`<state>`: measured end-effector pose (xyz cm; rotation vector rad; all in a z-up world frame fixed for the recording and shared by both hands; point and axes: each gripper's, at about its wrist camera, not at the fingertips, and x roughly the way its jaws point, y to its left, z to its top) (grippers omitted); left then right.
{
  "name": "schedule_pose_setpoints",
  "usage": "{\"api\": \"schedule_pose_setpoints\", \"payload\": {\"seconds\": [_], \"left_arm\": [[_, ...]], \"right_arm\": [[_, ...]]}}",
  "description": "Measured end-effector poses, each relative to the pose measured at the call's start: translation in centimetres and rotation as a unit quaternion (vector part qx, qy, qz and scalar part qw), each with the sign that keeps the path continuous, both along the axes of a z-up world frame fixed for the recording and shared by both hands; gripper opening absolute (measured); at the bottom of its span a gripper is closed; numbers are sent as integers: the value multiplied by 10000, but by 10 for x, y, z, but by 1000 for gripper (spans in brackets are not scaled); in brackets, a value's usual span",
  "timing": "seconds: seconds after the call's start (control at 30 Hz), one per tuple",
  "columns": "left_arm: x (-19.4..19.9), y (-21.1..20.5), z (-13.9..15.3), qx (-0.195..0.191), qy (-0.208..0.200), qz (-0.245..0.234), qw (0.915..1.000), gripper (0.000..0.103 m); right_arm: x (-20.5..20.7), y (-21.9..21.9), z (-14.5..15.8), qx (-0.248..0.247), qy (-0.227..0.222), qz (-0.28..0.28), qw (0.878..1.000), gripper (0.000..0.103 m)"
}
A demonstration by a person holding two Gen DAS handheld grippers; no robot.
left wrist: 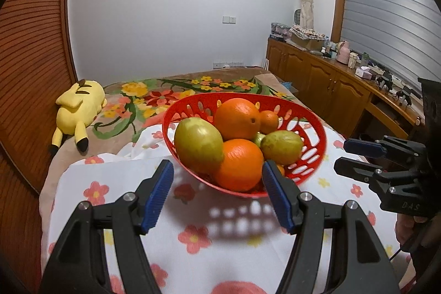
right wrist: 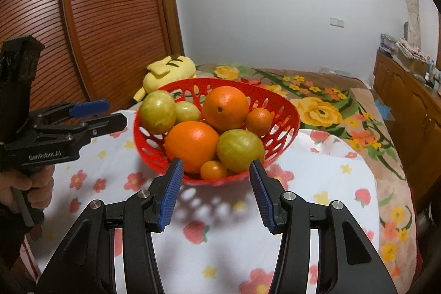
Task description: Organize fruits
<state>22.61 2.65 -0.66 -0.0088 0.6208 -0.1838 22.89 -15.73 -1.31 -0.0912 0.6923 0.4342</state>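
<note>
A red perforated basket (left wrist: 312, 126) (right wrist: 286, 117) sits on a white flowered cloth on a bed. It holds two large oranges (left wrist: 239, 167) (right wrist: 191, 146), several green-yellow fruits (left wrist: 197, 143) (right wrist: 239, 149) and small tangerines (left wrist: 268, 121) (right wrist: 212, 170). My left gripper (left wrist: 217, 170) is open and empty, just before the basket's near rim. My right gripper (right wrist: 216, 164) is open and empty, also just before the rim. Each gripper shows at the side of the other's view: the right one (left wrist: 344, 153) and the left one (right wrist: 115, 113).
A yellow plush toy (left wrist: 77, 109) (right wrist: 168, 70) lies on the floral blanket (left wrist: 171, 94) behind the basket, by a wooden wardrobe (left wrist: 30, 51). A wooden sideboard (left wrist: 330, 84) with clutter runs along the right wall.
</note>
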Motion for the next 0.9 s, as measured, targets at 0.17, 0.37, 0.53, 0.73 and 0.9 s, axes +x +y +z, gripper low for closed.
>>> {"api": "schedule_pose_setpoints", "payload": {"seconds": [0.17, 0.37, 0.53, 0.73, 0.9], "left_arm": [[-28, -9, -6, 85, -109, 39, 9999, 70], [-56, -15, -12, 98, -158, 56, 9998, 73], [-77, -13, -15, 73, -202, 215, 9995, 74], [-98, -7, -10, 44, -359, 305, 9989, 87], [-111, 0, -3, 120, -464, 540, 9974, 94]], "right_arm": [[-23, -2, -2, 94, -101, -151, 9998, 53], [-50, 2, -10, 53, -170, -167, 9997, 54], [-68, 2, -9, 162, -261, -223, 9993, 56], [-83, 1, -3, 271, -400, -310, 9984, 58], [-95, 4, 4, 321, -574, -401, 9970, 66]]}}
